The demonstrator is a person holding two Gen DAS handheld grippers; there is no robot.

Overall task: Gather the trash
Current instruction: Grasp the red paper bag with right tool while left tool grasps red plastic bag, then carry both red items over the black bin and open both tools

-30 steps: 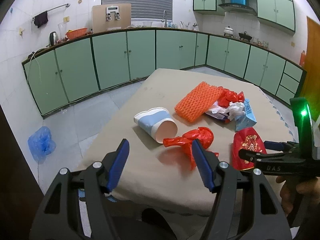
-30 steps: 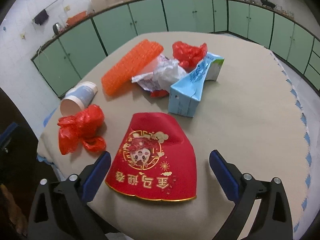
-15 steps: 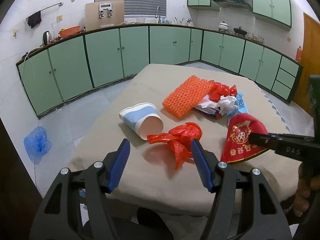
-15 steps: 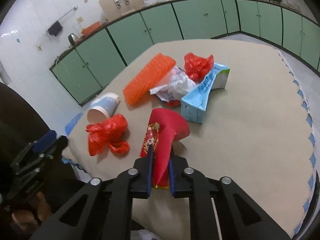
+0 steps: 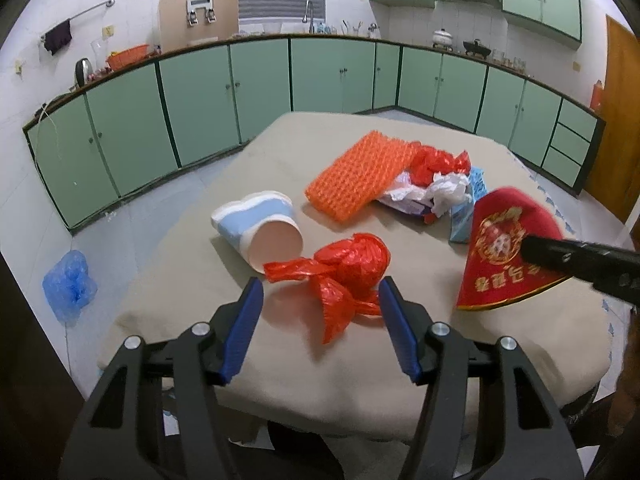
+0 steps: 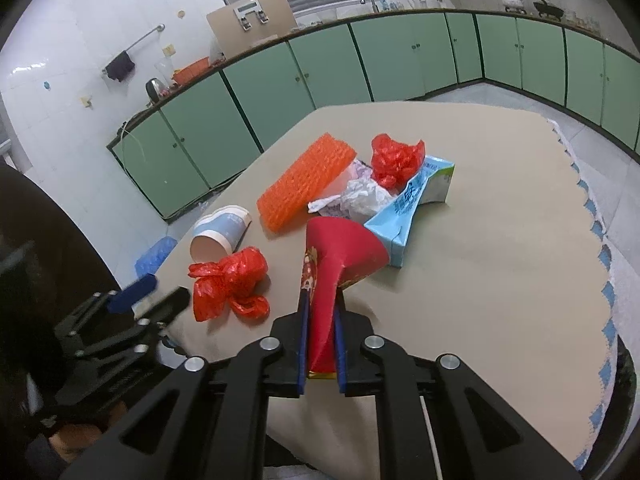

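Note:
My right gripper (image 6: 320,320) is shut on a red paper packet with gold print (image 6: 340,252) and holds it lifted off the table; the packet also shows in the left wrist view (image 5: 500,252). My left gripper (image 5: 320,312) is open and empty, its fingers either side of a knotted red plastic bag (image 5: 348,264), just short of it. The bag also shows in the right wrist view (image 6: 228,280). A blue and white paper cup (image 5: 260,224) lies on its side. An orange foam net (image 5: 360,172), crumpled paper (image 5: 444,192), another red bag (image 5: 436,160) and a blue carton (image 6: 412,204) lie behind.
The trash lies on a table with a beige cloth (image 5: 280,352). Green cabinets (image 5: 200,96) run along the walls. A blue plastic bag (image 5: 68,284) lies on the floor at the left. A brown door (image 5: 616,120) is at the right.
My right gripper closed on the red packet and lifted it up off the table. My left gripper moved closer to the knotted red bag, staying open.

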